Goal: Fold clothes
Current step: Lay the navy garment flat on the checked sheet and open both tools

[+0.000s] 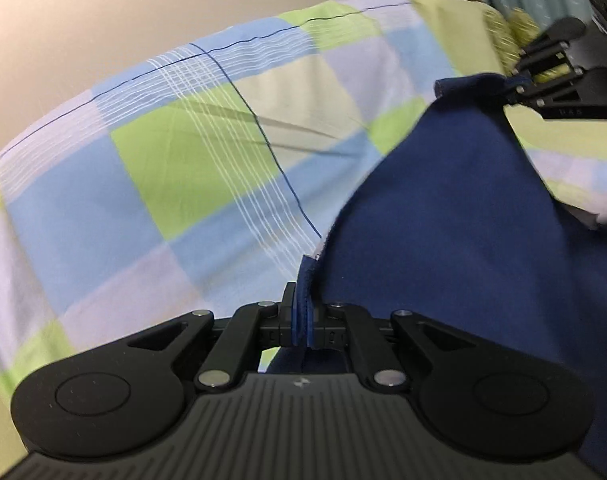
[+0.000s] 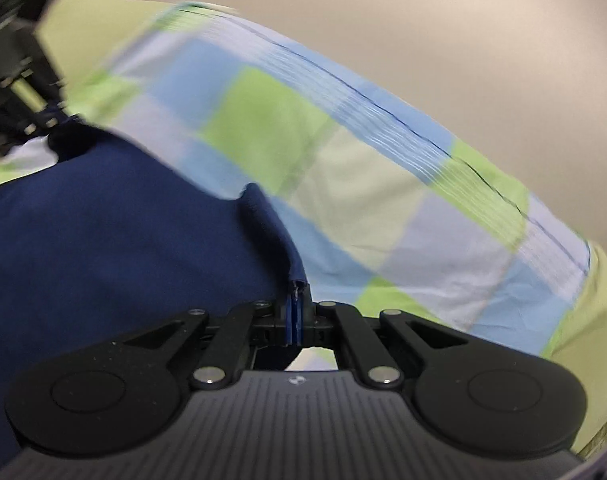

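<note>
both the left tongs (image 1: 302, 322) and the right tongs (image 2: 296, 322) were clamped on hemmed edges of the soft, light navy garment (image 1: 455, 216), which hung limp over the checked bedsheet (image 1: 151, 168).

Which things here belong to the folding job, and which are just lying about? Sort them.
Part of the job:
- navy garment, pinched at two edges
- left gripper, shut on the garment's edge
- right gripper, shut on the garment's other edge

Just lying about:
- checked sheet in green, blue and white, beneath the garment
- beige wall behind
</note>
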Demonstrator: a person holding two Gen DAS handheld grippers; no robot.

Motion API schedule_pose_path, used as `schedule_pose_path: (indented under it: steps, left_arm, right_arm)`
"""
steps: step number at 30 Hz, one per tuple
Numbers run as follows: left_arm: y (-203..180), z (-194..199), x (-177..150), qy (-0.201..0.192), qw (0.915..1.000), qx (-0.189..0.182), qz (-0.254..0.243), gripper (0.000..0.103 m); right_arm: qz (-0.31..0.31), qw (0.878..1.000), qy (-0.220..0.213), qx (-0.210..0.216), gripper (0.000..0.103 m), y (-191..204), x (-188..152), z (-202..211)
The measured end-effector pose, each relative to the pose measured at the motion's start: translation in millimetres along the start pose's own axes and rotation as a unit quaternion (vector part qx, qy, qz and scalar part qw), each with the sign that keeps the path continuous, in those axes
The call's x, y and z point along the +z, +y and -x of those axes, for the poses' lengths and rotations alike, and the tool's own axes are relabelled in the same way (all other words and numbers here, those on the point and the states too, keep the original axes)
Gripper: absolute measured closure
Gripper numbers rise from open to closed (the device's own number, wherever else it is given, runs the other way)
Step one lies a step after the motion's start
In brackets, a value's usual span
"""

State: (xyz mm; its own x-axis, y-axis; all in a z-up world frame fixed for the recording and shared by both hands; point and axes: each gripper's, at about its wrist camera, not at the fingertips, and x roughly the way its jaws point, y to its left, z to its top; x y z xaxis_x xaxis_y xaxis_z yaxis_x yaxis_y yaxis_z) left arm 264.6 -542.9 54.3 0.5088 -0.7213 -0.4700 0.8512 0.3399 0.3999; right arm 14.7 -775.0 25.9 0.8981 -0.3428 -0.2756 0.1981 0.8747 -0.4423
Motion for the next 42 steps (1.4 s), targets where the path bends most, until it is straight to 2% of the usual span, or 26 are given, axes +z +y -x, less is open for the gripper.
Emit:
schedule_pose_path:
  steps: [3,6,8,10,11,12,14,15,16,17,19,22,25,27,29,30,31,32,33,34,35,37,38,41,42]
  left_arm:
    - [-7.8,-52.8,3.5,0.019,0.9998,-0.001,0.001,0.101]
    - [-23.7,-102.9,-14.9,0.054,0.9985,0.011,0.003,0.1]
    - [-29.5,-115.2,-27.7,0.073,0.997,0.019,0.015,0.096]
    - [-31.4,-113.1,-39.0,0.083,0.9961,0.025,0.019,0.079]
    - [-30.4,-106.7,-45.0,0.089,0.9953,0.03,0.022,0.076]
    - [-27.6,-94.8,-50.6,0.091,0.9949,0.033,0.028,0.075]
    - [-23.6,-67.3,-57.5,0.086,0.9946,0.037,0.044,0.061]
    - [-20.7,-50.8,-61.9,0.084,0.9941,0.034,0.058,0.051]
    - [-17.6,-33.7,-66.5,0.082,0.9934,0.03,0.075,0.046]
    - [-15.1,-12.5,-72.8,0.082,0.9916,0.018,0.099,0.046]
    - [-9.7,18.2,-84.0,0.091,0.9862,-0.011,0.138,0.046]
    - [-18.4,50.6,-115.3,0.135,0.9705,-0.055,0.192,0.046]
    - [-35.9,60.5,-145.4,0.171,0.9536,-0.087,0.232,0.046]
    - [-43.1,56.7,-159.5,0.171,0.9338,-0.126,0.288,0.046]
    - [-48.7,49.0,-163.2,0.168,0.9248,-0.136,0.313,0.046]
    - [-51.0,46.1,-163.3,0.167,0.9248,-0.134,0.314,0.046]
    - [-53.5,43.1,-161.9,0.163,0.9256,-0.13,0.316,0.051]
    - [-54.8,41.0,-159.0,0.157,0.9251,-0.132,0.32,0.062]
    - [-55.4,40.2,-157.9,0.153,0.9245,-0.137,0.322,0.102]
    - [-55.0,40.1,-153.6,0.145,0.9254,-0.138,0.322,0.101]
    - [-55.6,41.1,-151.5,0.141,0.9283,-0.135,0.317,0.101]
    - [-57.5,43.7,-149.1,0.135,0.9345,-0.126,0.304,0.101]
    - [-57.9,43.3,-147.6,0.133,0.9362,-0.123,0.301,0.101]
    - [-59.9,38.6,-146.5,0.135,0.9385,-0.116,0.296,0.101]
    - [-61.2,37.7,-146.5,0.135,0.939,-0.114,0.295,0.101]
  right_arm:
    - [-0.015,1.0,0.014,-0.021,0.103,-18.6,-14.9,-41.7]
    - [-0.016,0.999,0.034,-0.031,0.103,-20.7,-37.7,-88.0]
    - [-0.021,0.998,0.051,-0.024,0.103,-16.0,-49.3,-108.1]
    - [-0.034,0.995,0.095,-0.007,0.092,-10.5,-70.0,-132.6]
    - [-0.045,0.994,0.104,-0.006,0.091,-8.2,-78.6,-133.0]
    - [-0.059,0.993,0.102,0.0,0.089,-7.9,-82.4,-126.6]
    - [-0.074,0.993,0.097,0.005,0.078,-1.9,-86.1,-115.9]
    - [-0.085,0.992,0.09,0.011,0.068,1.6,-87.4,-101.2]
    - [-0.098,0.992,0.081,0.016,0.064,6.0,-89.2,-80.3]
    - [-0.111,0.991,0.076,0.021,0.062,7.5,-91.9,-62.2]
    - [-0.142,0.986,0.077,0.036,0.061,0.1,-99.9,-37.2]
    - [-0.21,0.97,0.088,0.087,0.057,-9.7,-123.4,-2.7]
    - [-0.226,0.961,0.108,0.115,0.057,-8.4,-145.2,15.1]
    - [-0.226,0.959,0.121,0.122,0.057,-4.9,-155.1,17.0]
    - [-0.227,0.956,0.129,0.135,0.057,-1.9,-160.8,8.1]
    - [-0.227,0.955,0.133,0.14,0.057,-1.1,-162.9,4.1]
    - [-0.226,0.954,0.137,0.143,0.057,-1.1,-163.2,-0.8]
    - [-0.224,0.953,0.142,0.148,0.057,-0.6,-162.7,-8.6]
    - [-0.223,0.951,0.148,0.153,0.063,-0.1,-162.3,-16.3]
    - [-0.223,0.95,0.154,0.159,0.09,0.1,-161.6,-22.7]
    - [-0.228,0.947,0.159,0.163,0.102,-1.6,-160.8,-25.3]
    - [-0.25,0.94,0.163,0.166,0.103,-9.9,-160.3,-24.3]
    - [-0.261,0.939,0.159,0.155,0.103,-17.0,-161.3,-19.8]
    - [-0.321,0.93,0.159,0.081,0.103,-52.6,-174.4,-3.5]
    - [-0.33,0.925,0.174,0.074,0.103,-56.7,-181.3,-4.2]
